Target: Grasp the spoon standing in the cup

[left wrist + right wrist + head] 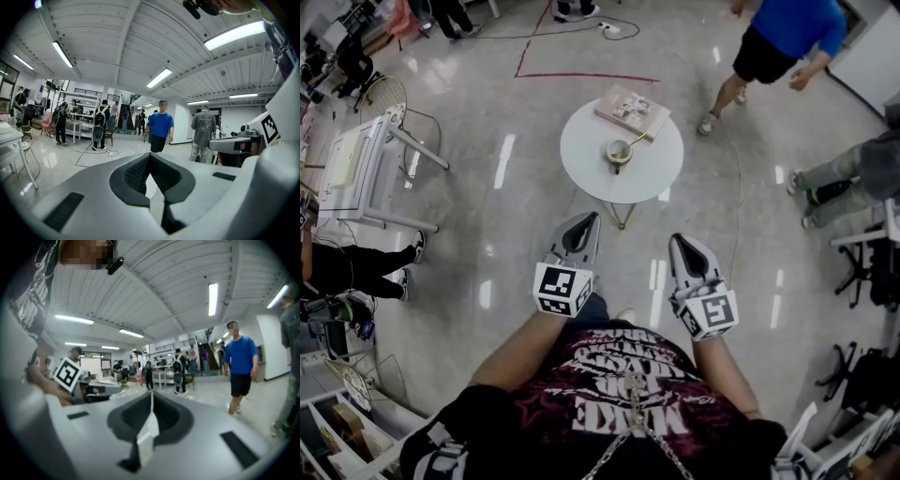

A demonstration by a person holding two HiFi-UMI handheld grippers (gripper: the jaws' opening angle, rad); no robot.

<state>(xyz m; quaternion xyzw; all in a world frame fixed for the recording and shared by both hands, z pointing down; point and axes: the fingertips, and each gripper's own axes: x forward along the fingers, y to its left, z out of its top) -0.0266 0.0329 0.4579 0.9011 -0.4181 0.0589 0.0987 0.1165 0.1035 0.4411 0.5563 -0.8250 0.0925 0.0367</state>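
So basically nothing of the actual job is done yet. The cup (619,152) sits on the little round white table (581,155) at 12 o'clock from the person, well apart from both tools, and the spoon (636,141) stands in it with its handle leaning out toward roughly 2 o'clock. A book (632,111) lies on the far edge of the table, just past the cup at about 1 o'clock. The left gripper (587,220) and the right gripper (682,242) are both held out low in front of the body, pointing toward the table but nowhere near it. Looking down each gripper's own view, the jaws are pinched together at the tips with nothing between them, just floor and room beyond, so both are clenched and empty. What's left, as far as I can judge: pretty much everything. Walk up, open one gripper, line the jaws up either side of the spoon handle and close on it.
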